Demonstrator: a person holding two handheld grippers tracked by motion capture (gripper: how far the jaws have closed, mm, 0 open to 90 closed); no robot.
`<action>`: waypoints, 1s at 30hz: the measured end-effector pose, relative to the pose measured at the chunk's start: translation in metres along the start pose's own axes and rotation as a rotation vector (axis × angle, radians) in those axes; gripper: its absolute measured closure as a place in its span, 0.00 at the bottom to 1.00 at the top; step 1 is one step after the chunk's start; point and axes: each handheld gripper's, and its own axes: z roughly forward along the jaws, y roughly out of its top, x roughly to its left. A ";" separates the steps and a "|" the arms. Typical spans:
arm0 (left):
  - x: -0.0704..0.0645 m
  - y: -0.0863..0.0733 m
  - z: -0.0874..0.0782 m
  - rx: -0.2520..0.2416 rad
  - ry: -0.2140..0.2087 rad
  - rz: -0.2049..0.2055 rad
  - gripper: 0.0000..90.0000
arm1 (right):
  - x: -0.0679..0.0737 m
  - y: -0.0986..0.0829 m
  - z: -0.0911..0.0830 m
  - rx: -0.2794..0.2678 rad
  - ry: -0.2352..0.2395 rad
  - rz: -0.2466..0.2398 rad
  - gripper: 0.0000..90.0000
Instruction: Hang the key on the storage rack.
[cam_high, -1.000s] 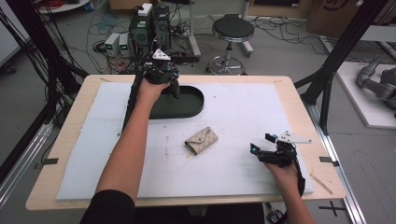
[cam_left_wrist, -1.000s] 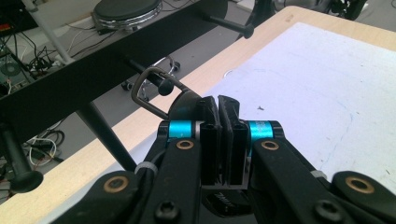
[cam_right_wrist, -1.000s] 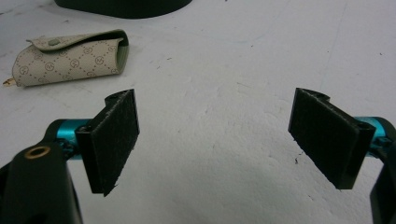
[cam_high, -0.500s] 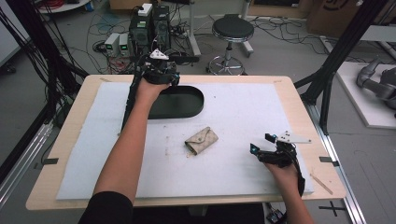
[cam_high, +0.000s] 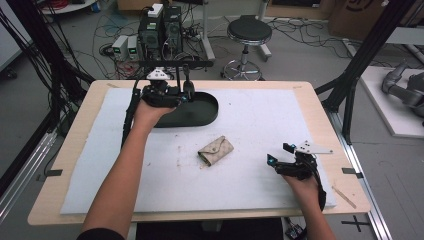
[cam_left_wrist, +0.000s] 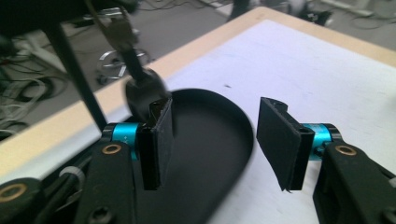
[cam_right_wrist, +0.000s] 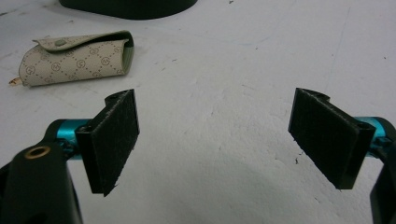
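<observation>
A dark oval tray (cam_high: 200, 111) sits on the white mat (cam_high: 260, 120) with nothing visible inside it. The left gripper (cam_high: 175, 90) hovers over its left end, jaws apart, holding nothing. A beige pouch (cam_high: 216, 151) lies mid-mat, closed. The right gripper (cam_high: 280, 159) rests nearby, wide open and empty.

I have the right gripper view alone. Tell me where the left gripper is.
Observer: The left gripper hovers over the left end of the tray, at the far side of the table.
Operator: Report its jaws.
Observer: Open, with nothing between them.
Operator: Now say what's in the tray.
Observer: The part that shows looks empty; the left hand covers its left end. The pouch lies outside it, on the mat.
</observation>
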 end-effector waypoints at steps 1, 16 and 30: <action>-0.003 -0.005 -0.003 0.007 -0.004 0.011 0.49 | 0.000 0.000 0.000 0.000 -0.001 -0.001 0.19; -0.035 -0.070 -0.040 -0.026 -0.083 0.010 0.35 | -0.001 -0.001 0.000 0.006 -0.001 0.002 0.19; -0.062 -0.120 -0.061 -0.033 -0.107 0.001 0.27 | -0.003 -0.001 0.002 0.005 -0.007 0.003 0.19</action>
